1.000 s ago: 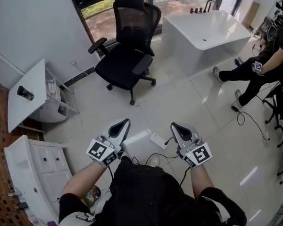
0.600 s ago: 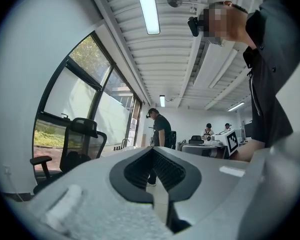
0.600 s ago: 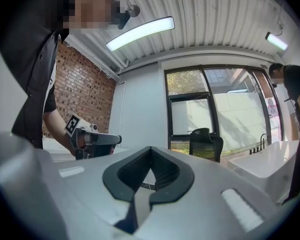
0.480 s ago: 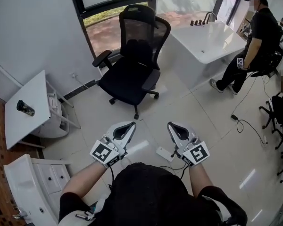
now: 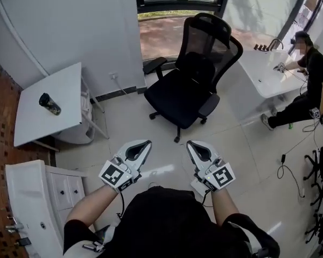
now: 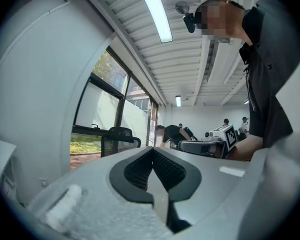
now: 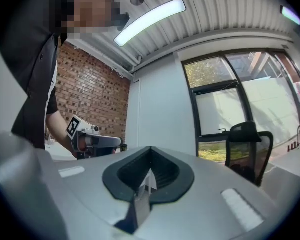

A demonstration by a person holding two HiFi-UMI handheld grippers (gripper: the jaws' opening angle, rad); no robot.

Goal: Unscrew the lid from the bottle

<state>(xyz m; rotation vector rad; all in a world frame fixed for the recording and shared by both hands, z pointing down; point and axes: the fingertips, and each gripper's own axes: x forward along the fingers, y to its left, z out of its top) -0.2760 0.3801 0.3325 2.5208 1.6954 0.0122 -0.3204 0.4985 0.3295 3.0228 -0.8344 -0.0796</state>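
Head view: the unscrewing has not begun; this is the approach step. The small dark bottle (image 5: pixel 49 104) lies tilted on the white square worktop (image 5: pixel 64 120) at far left, well apart from both tools. The left gripper (image 5: pixel 141 146) and right gripper (image 5: pixel 194 147) hover side by side over the floor, pointing towards a black mesh office chair (image 5: pixel 194 85). Next, I judge, both must swing left and open.

Left gripper view: the jaws are pressed together, holding nothing; no bottle shows.

Right gripper view: jaws likewise closed and empty, bottle out of sight.
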